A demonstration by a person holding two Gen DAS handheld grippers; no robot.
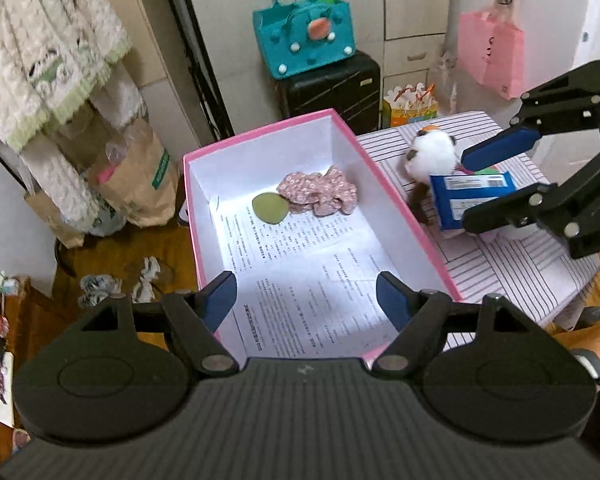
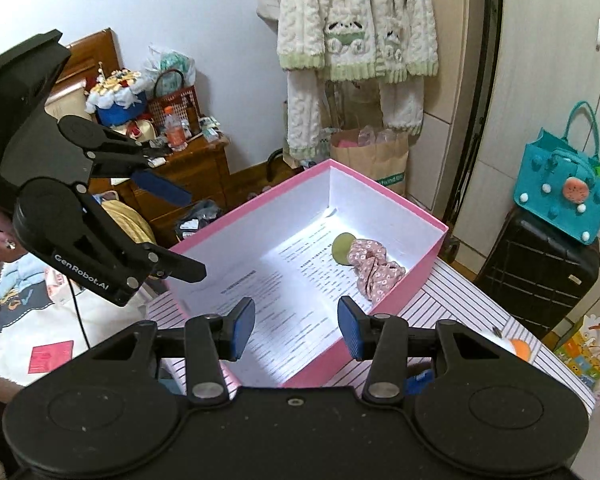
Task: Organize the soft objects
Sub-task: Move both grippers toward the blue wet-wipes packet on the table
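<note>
Scrunchie (image 1: 320, 194) and green disc (image 1: 270, 208) lie in pink box (image 1: 192, 216), frame centre; left gripper (image 1: 306, 300) and right gripper (image 2: 296, 328) both open, empty.

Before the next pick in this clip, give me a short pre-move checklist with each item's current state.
1. Left gripper empty, jaws apart: ok.
2. Right gripper empty, jaws apart: ok.
3. Pink box open with floor space free: ok; only the floral scrunchie and green round pad lie at its far end.
4. Soft items left outside: not ok; the white plush toy and blue tissue pack sit on the striped table beside the box.
5. Right gripper over those items: ok in the left wrist view.
6. Plush and pack free of each other: cannot tell; they overlap.
</note>
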